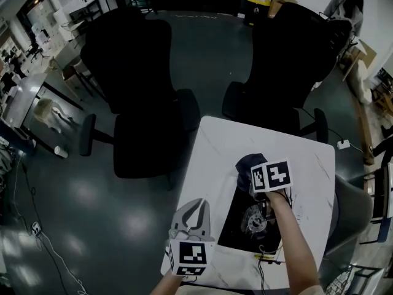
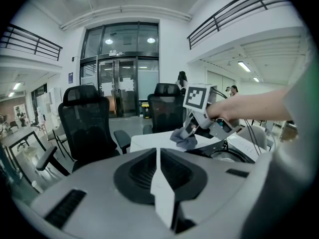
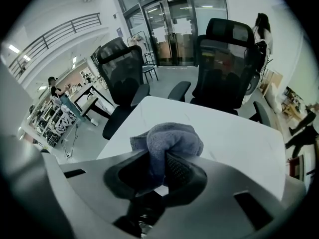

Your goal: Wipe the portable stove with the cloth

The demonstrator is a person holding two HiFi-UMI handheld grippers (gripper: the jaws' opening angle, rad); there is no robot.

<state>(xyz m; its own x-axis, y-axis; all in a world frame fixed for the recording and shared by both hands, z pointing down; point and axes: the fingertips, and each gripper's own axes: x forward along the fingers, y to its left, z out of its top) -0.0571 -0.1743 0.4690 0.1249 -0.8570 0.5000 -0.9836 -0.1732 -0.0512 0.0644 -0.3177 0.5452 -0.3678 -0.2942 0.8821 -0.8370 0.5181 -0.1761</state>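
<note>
Squeezing the cloth [image 3: 172, 137] in the right gripper [image 3: 160, 158], pinching one fold of the grey-blue towelling tight between the jaws and letting the rest bulge out in a rounded wad past the tips. Holding that wad at the far edge of the stove [image 1: 236, 226], toward its far left corner, and pointing the gripper away from the body across the black top; not showing clearly whether pressing on the stove or hanging just over it. Reaching over the stove with the right hand [image 1: 276, 196] and bare forearm, covering part of the round burner [image 1: 253, 219] at the stove's middle. Carrying the left gripper [image 2: 158, 156] clenched on nothing, pressing its two jaws flat together along their whole length. Parking it off the stove's near left side, apart from the stove, above the edge of the white table [image 1: 215, 146] lying under the stove. Aiming it toward the stove's far side and catching the right gripper and the hanging cloth in its own view. Facing a black chair [image 1: 138, 72] beyond the stove to the far left and a second chair [image 1: 295, 48] straight beyond it, both drawn up close to the table. Glimpsing a person [image 1: 349, 5] well beyond the stove to the far right, beside a wall.
</note>
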